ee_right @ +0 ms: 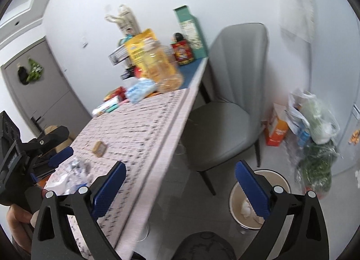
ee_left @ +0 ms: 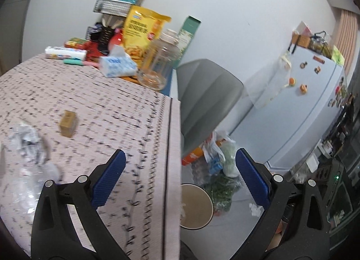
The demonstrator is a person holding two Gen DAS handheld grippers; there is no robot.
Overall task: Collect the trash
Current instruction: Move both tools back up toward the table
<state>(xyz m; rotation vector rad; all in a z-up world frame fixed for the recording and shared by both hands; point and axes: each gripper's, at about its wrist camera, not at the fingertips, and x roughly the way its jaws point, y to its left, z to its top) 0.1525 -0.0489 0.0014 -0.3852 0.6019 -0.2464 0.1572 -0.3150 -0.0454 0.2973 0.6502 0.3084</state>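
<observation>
left fingers spread wide, holding nothing; crumpled paper lies on the worktop, up-left of them. right view: right gripper also wide and empty, left gripper nearer that paper; bin waits on the floor.

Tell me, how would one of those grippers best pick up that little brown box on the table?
Come down from above and close on the two long sides of the small brown box. It lies flat and alone on the tablecloth, so its narrow width should fit easily between the open left gripper.
</observation>
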